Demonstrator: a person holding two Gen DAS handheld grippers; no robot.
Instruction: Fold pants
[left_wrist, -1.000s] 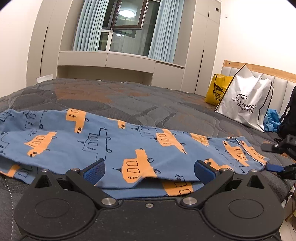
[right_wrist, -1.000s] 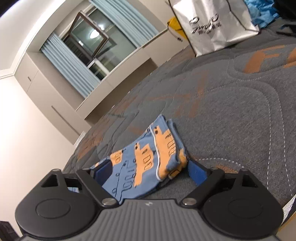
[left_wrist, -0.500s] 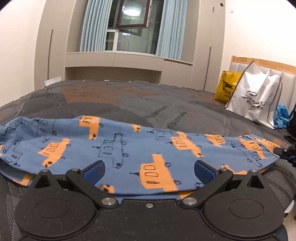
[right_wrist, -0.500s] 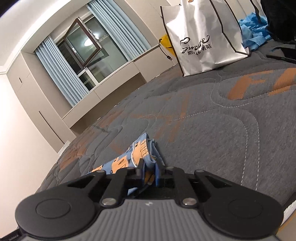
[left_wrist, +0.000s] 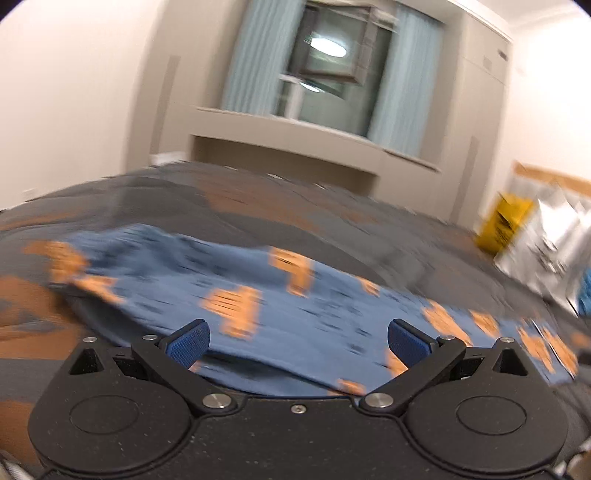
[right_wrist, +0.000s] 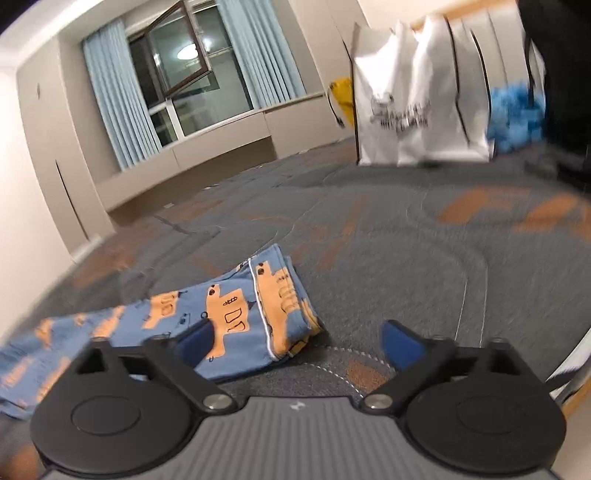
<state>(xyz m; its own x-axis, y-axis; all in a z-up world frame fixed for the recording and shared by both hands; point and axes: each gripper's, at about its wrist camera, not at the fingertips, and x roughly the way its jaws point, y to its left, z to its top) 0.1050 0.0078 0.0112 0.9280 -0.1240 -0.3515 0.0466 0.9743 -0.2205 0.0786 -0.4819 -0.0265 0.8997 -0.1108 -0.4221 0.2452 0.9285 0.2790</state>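
R gripper (right_wrist: 299, 341), clamped on the pants (right_wrist: 236, 314) end 0.5 s ago, now has jaws spread wide; cloth lies loose on the bed (right_wrist: 406, 258), L pad (right_wrist: 195, 339) over it, R pad over bare quilt. L gripper (left_wrist: 297, 338) view has swung: now blurred, tilted, pants (left_wrist: 295, 306) edge runs diagonally, leg end at left more bunched vs flat before.
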